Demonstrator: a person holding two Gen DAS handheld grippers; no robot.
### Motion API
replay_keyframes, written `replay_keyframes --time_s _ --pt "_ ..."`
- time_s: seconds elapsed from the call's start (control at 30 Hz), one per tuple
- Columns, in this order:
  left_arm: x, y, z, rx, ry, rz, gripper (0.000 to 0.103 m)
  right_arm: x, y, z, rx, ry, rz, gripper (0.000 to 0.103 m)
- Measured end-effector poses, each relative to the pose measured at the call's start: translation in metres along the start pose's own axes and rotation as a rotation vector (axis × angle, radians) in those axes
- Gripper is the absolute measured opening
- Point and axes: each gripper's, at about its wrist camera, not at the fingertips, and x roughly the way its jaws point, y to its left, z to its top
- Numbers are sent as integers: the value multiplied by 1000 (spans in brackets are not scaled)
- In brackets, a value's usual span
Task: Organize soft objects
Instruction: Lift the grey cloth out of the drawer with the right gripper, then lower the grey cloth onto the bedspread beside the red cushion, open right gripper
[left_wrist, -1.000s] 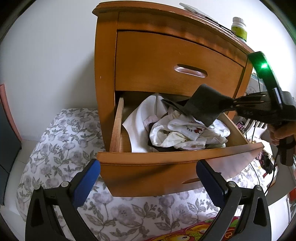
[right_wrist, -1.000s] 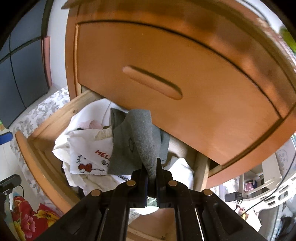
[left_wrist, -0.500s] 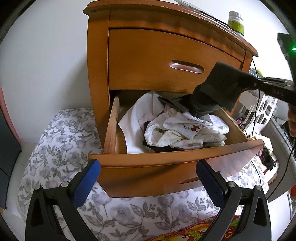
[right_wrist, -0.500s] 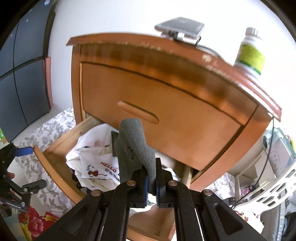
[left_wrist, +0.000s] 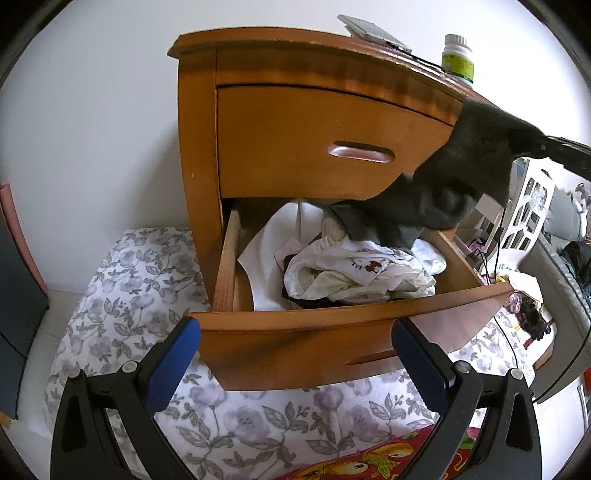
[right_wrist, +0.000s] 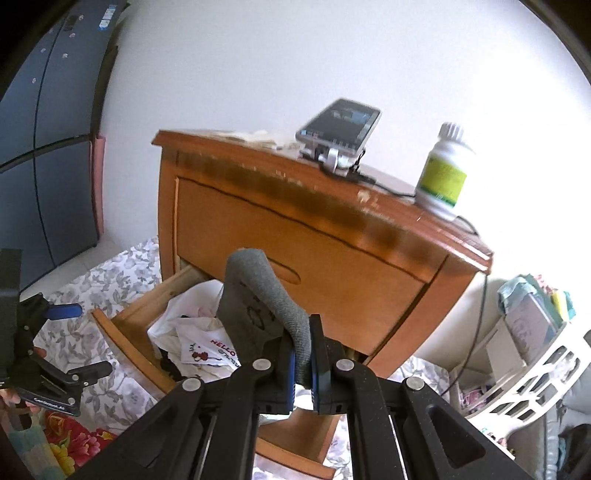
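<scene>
The grey knitted garment (right_wrist: 266, 306) is sitting at centre frame in the right wrist view, pinched between the blue pads of the right gripper (right_wrist: 302, 363), whose jaws are pressed together on a fold of the cloth. In the left wrist view the same garment (left_wrist: 469, 177) is hanging at the right of the frame, its lower end draping down to the pile in the open lower drawer (left_wrist: 332, 317). It appears not yet wholly free of the drawer.

Beneath it, a heap of white clothing (left_wrist: 354, 273) with a red printed motif is filling the drawer, with something dark under the heap. The upper drawer (left_wrist: 325, 144) of the wooden nightstand (right_wrist: 229, 177) is closed. On the nightstand top, a phone on a small stand (right_wrist: 338, 127) and a white bottle with a green label (right_wrist: 443, 173) are standing, upper right of the frame.

The left gripper (left_wrist: 295, 365) is hanging at the bottom of its own frame, jaws spread wide and holding nothing, in front of the drawer's front panel and above a floral bedspread (left_wrist: 129, 280).

Judgement: the step in hand is extraction of one garment from the untidy drawer. The next move calls for clearing the trailing end from the pile without dragging the white clothing out, then carrying the garment to a flat surface, probably the bedspread, for folding. The free left gripper is well placed to take a second corner.
</scene>
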Motion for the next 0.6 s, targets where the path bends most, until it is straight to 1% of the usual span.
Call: replay_keyframes --time_s 0.13,0.37,0.6 --pt "-11 -1 -1 -3 3 17 103 -26 0 3 -8 -34 -22 6" --pt "-32 -6 -4 1 -13 19 103 -66 0 11 -26 -86 -62 6" --pt "-47 -12 -7 4 -19 13 103 -90 3 15 -46 -107 -99 6"
